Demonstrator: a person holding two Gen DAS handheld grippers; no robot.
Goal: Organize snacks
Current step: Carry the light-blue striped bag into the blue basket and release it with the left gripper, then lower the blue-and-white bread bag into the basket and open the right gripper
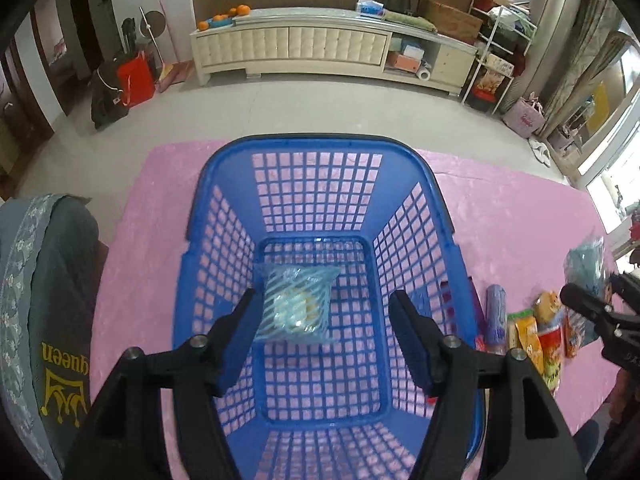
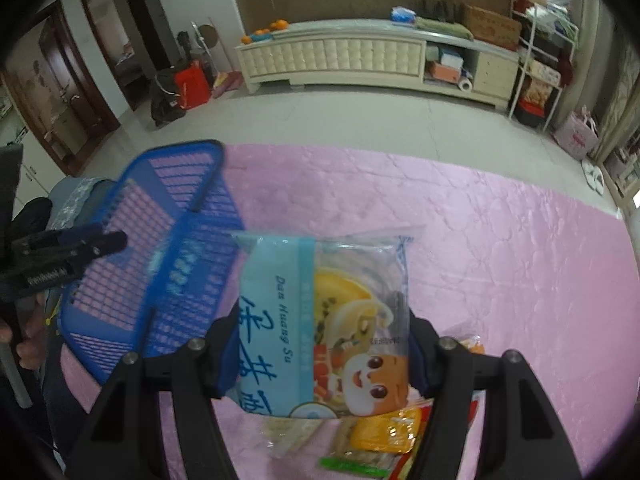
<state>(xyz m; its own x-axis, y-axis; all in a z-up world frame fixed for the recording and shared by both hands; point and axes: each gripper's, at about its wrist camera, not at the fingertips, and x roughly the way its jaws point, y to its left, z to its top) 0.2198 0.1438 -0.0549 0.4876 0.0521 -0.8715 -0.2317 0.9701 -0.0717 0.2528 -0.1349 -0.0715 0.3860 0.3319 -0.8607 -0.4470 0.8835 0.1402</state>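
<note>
A pink-covered table [image 2: 480, 240] carries a blue mesh basket [image 1: 320, 184]. The left gripper [image 1: 324, 320] hangs over the basket's opening with its jaws spread wide and nothing between them; below them, on the basket floor, lies one blue-striped clear snack packet [image 1: 296, 304]. Right of the basket, a row of small snack packs [image 1: 536, 332] lies on the table. The right gripper [image 2: 320, 356] pinches a light-blue pastry bag [image 2: 320, 320] reading "Dan Huang Su", held above the table just beside the basket.
</note>
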